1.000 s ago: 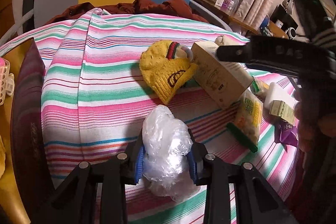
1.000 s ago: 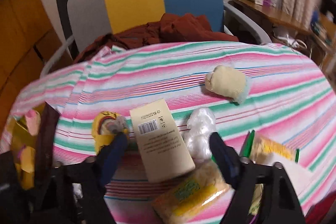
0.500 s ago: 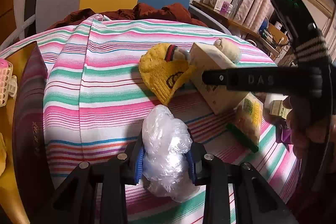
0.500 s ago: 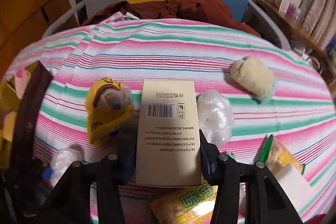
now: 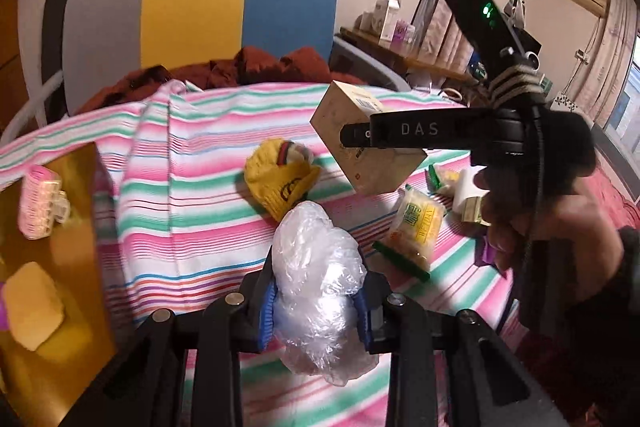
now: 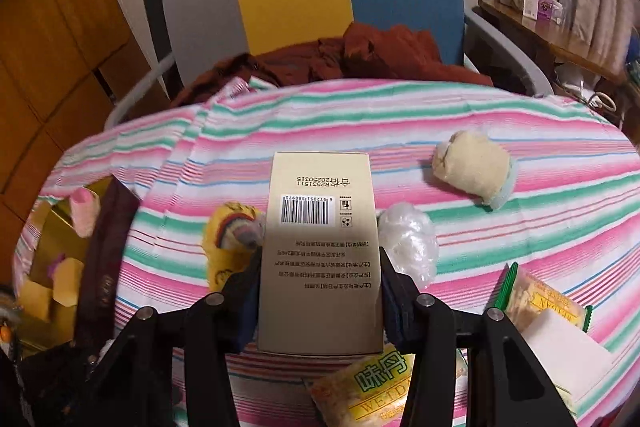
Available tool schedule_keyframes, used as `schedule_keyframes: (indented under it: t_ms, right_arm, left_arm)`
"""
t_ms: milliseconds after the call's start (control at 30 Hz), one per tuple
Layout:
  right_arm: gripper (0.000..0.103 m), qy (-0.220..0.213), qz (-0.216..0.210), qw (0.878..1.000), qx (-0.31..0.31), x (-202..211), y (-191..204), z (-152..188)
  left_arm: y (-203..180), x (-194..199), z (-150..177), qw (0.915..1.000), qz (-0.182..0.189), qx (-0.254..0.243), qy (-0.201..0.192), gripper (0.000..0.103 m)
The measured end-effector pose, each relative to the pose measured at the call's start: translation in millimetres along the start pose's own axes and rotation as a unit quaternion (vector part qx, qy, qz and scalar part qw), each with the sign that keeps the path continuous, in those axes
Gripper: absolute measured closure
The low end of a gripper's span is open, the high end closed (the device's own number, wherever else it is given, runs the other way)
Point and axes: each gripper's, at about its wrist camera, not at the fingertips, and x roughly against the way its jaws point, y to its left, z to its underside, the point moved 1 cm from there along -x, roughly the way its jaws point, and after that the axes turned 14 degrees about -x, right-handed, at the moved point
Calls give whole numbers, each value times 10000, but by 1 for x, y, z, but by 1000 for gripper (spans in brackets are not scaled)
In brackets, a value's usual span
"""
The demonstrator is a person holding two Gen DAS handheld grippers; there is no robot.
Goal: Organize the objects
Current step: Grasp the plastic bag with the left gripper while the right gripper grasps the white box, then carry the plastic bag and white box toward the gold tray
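Two grips confirmed: left gripper (image 5: 316,307) pinches the plastic wad (image 5: 320,287), right gripper (image 6: 318,301) clamps the carton (image 6: 320,251), both above the striped cloth (image 6: 480,131); recommend carrying each level toward the yellow bin (image 5: 76,195), unsqueezed

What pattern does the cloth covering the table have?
The tablecloth has pink, green and white stripes, clearest in the right wrist view.

Pink, green and white stripes cover the cloth (image 6: 480,131); the box (image 6: 320,259) is beige, the knit hat (image 5: 280,183) yellow.
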Motion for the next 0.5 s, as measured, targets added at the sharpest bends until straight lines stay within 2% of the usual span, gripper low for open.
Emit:
schedule_keyframes:
  t_ms: [267,400,500]
  right_arm:
    - [53,-206,-456,9986,179,17,19,4]
    - [53,-234,-590,9977,245,26,30,7]
    - [53,-252,-718,9967,299,38,43,8]
  left_arm:
    - [30,57,6,9986,-297,360,-260,72]
    - [48,82,14,9965,-578,482,-370,72]
    - [72,97,23,9930,-782,765,-436,72]
